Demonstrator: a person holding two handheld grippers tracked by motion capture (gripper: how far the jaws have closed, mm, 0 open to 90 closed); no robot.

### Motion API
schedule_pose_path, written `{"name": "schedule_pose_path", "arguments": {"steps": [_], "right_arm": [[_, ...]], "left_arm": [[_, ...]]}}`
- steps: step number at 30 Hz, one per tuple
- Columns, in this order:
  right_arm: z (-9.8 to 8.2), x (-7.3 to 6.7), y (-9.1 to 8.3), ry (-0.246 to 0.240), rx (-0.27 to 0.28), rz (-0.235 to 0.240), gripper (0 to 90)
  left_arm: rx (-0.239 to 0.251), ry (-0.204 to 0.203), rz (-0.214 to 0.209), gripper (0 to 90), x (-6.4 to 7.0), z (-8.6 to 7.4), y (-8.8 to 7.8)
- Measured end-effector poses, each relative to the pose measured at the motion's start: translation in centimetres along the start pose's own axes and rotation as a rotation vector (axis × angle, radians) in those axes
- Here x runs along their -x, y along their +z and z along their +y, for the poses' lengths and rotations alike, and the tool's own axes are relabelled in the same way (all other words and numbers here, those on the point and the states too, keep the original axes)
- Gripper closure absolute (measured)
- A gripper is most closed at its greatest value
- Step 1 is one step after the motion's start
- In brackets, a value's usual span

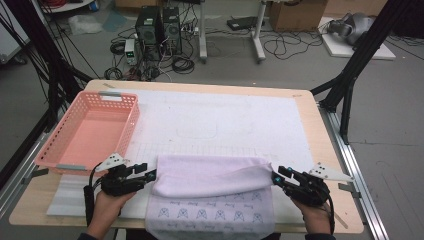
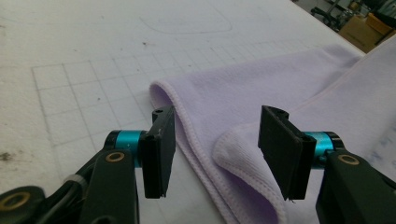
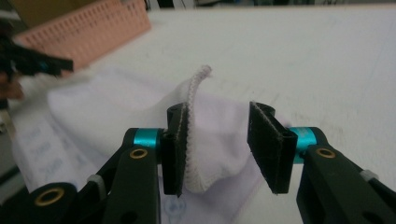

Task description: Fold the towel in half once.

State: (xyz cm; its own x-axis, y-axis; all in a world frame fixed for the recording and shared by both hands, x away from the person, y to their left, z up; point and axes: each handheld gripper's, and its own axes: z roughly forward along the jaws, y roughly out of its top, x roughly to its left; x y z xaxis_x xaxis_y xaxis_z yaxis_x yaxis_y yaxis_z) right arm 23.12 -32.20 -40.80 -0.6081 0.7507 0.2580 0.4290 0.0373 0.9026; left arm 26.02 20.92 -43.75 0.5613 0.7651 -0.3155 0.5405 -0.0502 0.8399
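Note:
A pale lilac towel lies folded over in a long roll near the table's front edge, on a printed cloth. My left gripper sits at its left end and my right gripper at its right end, both low over the table. In the left gripper view the left gripper stands open, with the towel's folded corner lying between the jaws, untouched. In the right gripper view the right gripper is open too; the towel's stitched hem stands up and leans against one pad.
A pink plastic basket stands empty at the table's left, close behind the left hand. A white gridded mat covers the table's middle. The wooden front edge runs just under both hands. Cables and computers sit on the floor beyond.

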Motion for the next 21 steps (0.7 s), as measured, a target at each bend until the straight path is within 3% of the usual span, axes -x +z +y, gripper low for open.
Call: {"name": "schedule_pose_path", "arguments": {"steps": [2,5,11,16,21], "right_arm": [[0.2,0.0,-0.1,-0.029,0.004,-0.007,57.5],[0.0,0.2,-0.4,-0.065,-0.047,-0.043,54.9],[-0.3,1.5,-1.5,-0.001,-0.034,-0.164,50.0],[-0.6,1.8,1.9,-0.013,-0.144,-0.207,63.4],[-1.3,2.7,6.3,0.021,-0.249,-0.178,64.2]], "left_arm": [[-0.004,0.003,0.004,46.6,-0.1,0.0,0.2],[-0.005,0.009,0.004,46.7,-0.1,-0.1,0.5],[0.004,0.015,0.02,46.3,-0.2,0.1,0.8],[0.0,0.021,0.038,46.6,-0.4,0.4,1.5],[-0.01,0.026,0.043,47.1,-0.6,0.7,2.4]]}}
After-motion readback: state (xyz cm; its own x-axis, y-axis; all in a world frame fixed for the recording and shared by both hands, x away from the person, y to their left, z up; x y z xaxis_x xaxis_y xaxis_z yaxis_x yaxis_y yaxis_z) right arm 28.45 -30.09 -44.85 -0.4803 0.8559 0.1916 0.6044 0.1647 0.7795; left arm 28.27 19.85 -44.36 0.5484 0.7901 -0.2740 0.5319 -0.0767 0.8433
